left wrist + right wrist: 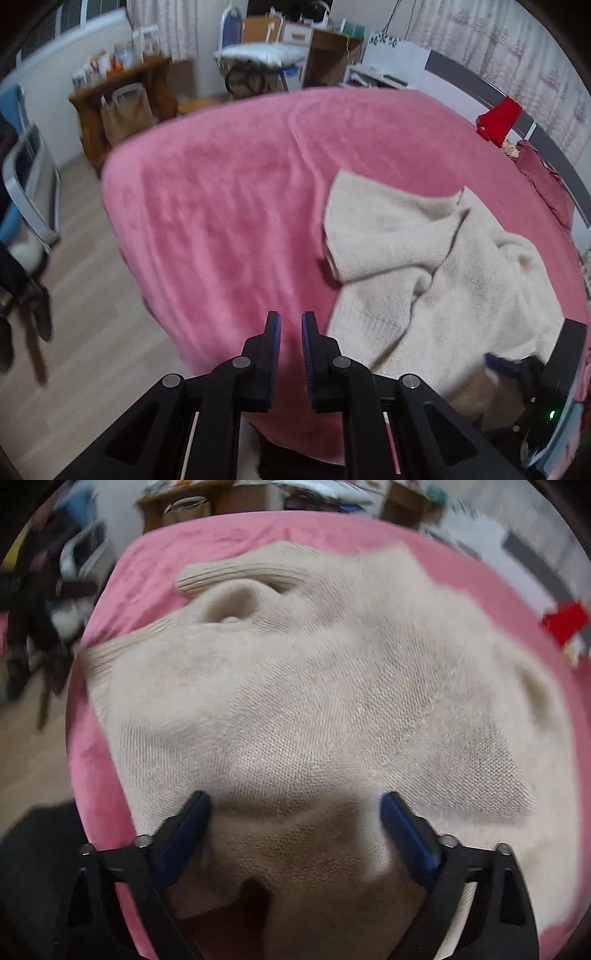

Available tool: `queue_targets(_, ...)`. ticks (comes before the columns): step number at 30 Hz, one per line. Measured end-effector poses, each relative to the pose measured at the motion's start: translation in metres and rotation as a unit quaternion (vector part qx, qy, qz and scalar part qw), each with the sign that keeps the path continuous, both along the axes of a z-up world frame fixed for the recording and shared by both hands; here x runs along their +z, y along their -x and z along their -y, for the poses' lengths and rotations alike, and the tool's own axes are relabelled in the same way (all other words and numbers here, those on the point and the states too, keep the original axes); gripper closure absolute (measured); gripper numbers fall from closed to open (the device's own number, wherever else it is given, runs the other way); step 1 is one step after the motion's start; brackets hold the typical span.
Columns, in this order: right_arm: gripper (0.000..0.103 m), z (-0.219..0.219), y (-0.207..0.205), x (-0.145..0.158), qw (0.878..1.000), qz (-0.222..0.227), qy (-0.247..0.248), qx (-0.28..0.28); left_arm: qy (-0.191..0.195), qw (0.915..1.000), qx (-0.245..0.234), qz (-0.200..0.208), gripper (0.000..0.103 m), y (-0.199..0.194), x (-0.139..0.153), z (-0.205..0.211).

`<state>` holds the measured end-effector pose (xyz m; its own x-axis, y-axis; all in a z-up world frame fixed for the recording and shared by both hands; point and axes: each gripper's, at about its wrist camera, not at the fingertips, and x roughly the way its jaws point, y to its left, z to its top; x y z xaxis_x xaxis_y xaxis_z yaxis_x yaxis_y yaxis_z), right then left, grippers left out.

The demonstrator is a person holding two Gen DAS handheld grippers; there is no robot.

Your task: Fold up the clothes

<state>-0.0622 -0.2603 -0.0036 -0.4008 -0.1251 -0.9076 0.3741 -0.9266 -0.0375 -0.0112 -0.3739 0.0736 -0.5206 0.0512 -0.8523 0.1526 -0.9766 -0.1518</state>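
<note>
Pink blanket (229,206) covers a bed that fills most of both views, with pale wood floor (92,332) to its left and a wooden shelf unit (122,99) against the far wall. On the right part of the bed lies a cream knitted sweater (436,266), rumpled, with one flap folded over itself toward the middle of the bed. A red cloth (498,118) hangs on the grey bed frame at the far right edge.

The left tool (291,321) hovers over bare blanket just left of the sweater, its blue-padded fingers close together with a narrow gap and nothing between them. The right tool (295,801) is low over the sweater (314,701), its fingers spread wide with the knit bunched up between them; whether the pads touch the fabric is unclear. The ribbed collar (240,576) lies at the far end.
</note>
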Motion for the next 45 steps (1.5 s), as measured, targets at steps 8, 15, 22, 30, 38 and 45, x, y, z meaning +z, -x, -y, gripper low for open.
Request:
queue_targets(8, 0.089, -0.12, -0.012, 0.034, 0.939, 0.031, 0.293, -0.175, -0.019, 0.9992, -0.035, 0.008, 0.092, -0.001, 0.0, -0.043)
queue_targets(15, 0.091, -0.278, -0.12, 0.108, 0.888, -0.115, 0.338, -0.29, 0.006, 0.9954, -0.095, -0.011, 0.092, -0.007, 0.025, -0.107)
queue_targets(22, 0.09, -0.464, -0.291, 0.118, 0.814, -0.178, 0.218, -0.508, 0.033, 0.9863, -0.161, -0.009, 0.092, -0.02, 0.025, -0.18)
queue_targets(30, 0.046, -0.503, -0.399, 0.051, 0.732, -0.12, 0.223, -0.632, 0.115, 0.9441, -0.309, 0.004, 0.092, -0.037, -0.001, -0.295)
queue_targets(38, 0.036, -0.447, -0.336, 0.039, 0.78, -0.117, 0.425, -0.444, 0.094, 0.9043, -0.415, 0.031, 0.092, -0.028, -0.012, -0.377)
queue_targets(45, 0.046, -0.439, -0.304, -0.02, 0.728, -0.041, 0.476, -0.492, 0.091, 0.8938, -0.439, -0.002, 0.092, -0.012, -0.003, -0.386)
